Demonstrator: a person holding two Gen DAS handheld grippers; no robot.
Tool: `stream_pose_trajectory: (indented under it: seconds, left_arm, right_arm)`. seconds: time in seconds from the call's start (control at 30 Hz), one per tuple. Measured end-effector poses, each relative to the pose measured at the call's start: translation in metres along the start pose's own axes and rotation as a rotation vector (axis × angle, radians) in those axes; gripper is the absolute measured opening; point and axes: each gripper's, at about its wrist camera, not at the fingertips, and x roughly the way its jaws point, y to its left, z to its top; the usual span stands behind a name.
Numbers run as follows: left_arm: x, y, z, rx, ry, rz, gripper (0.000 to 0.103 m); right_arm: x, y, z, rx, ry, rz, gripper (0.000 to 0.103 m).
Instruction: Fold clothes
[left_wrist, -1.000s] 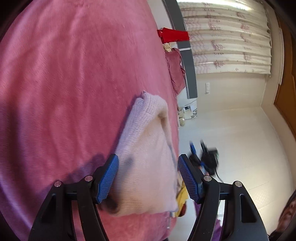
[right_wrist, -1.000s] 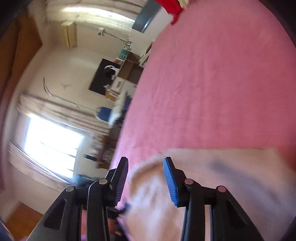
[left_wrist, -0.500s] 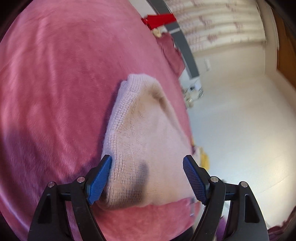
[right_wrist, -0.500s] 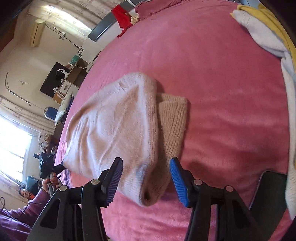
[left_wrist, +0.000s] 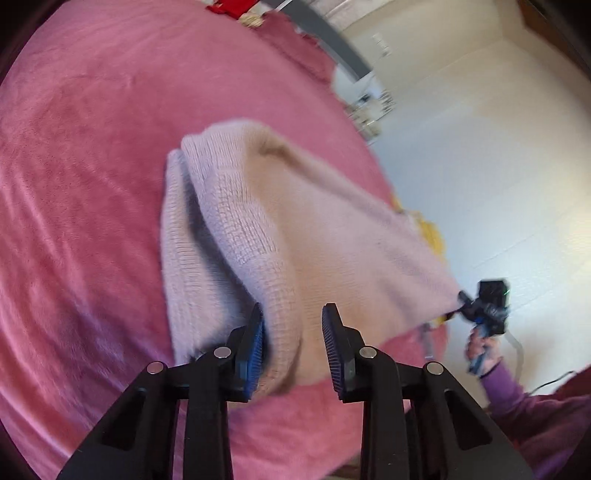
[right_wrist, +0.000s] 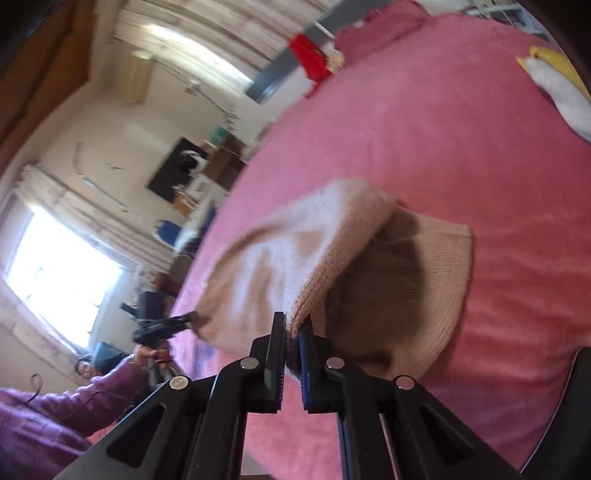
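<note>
Left gripper (left_wrist: 293, 347): jaws just closed in, now narrow, a thick rolled edge of the sweater (left_wrist: 295, 236) bunched between the blue pads; the left pad touches the knit, contact at the right pad is unclear.

Right gripper (right_wrist: 291, 350): jaws just closed, nearly together, pinching a thin ribbed edge of the same sweater (right_wrist: 295, 266).

Sweater: pale beige knit, top layer lifted and stretched between both grippers, lower layer lying on the bed.

Pink blanket (left_wrist: 81, 177): covers the bed beneath.

Yellow and white clothes (right_wrist: 554, 81): at the blanket's far edge, well apart.

Red cloth (right_wrist: 310, 59): by the headboard.
</note>
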Motion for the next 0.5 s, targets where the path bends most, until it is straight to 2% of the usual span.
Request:
stream_pose_trajectory:
  seconds: [0.07,0.13,0.2,0.27,0.3,0.33,0.37,0.43,0.47,0.5]
  left_arm:
    - [-0.011,0.0,-0.006,0.014,-0.014,-0.019,0.03]
    - [-0.018,0.007,-0.015,0.014,-0.007,0.016,0.03]
    - [-0.019,0.023,-0.024,-0.028,0.026,0.069,0.03]
    - [-0.019,0.031,-0.032,-0.051,0.03,0.112,0.031]
    - [-0.021,0.033,-0.036,-0.054,0.013,0.135,0.034]
    - [-0.024,0.037,-0.041,-0.063,-0.001,0.13,0.042]
    - [-0.029,0.04,-0.045,-0.08,-0.025,0.118,0.056]
    - [-0.041,0.042,-0.049,-0.109,-0.102,0.111,0.071]
    - [-0.042,0.04,-0.045,-0.11,-0.125,0.104,0.076]
    - [-0.04,0.037,-0.039,-0.112,-0.146,0.097,0.077]
  right_arm:
    - [-0.013,0.01,-0.013,-0.038,-0.016,0.021,0.005]
    - [-0.024,0.011,-0.03,-0.07,-0.024,0.013,0.005]
    - [-0.031,-0.013,-0.053,-0.008,-0.02,-0.025,0.005]
    - [-0.02,-0.047,-0.076,0.078,0.053,-0.101,0.009]
    - [-0.012,-0.058,-0.082,0.12,0.078,-0.148,0.011]
    - [-0.004,-0.069,-0.089,0.161,0.103,-0.195,0.019]
    - [-0.003,-0.074,-0.089,0.202,0.093,-0.169,0.023]
    - [-0.003,-0.079,-0.085,0.259,0.053,-0.124,0.028]
    - [-0.007,-0.075,-0.077,0.256,0.017,-0.108,0.031]
    - [-0.008,-0.07,-0.067,0.231,-0.012,-0.086,0.032]
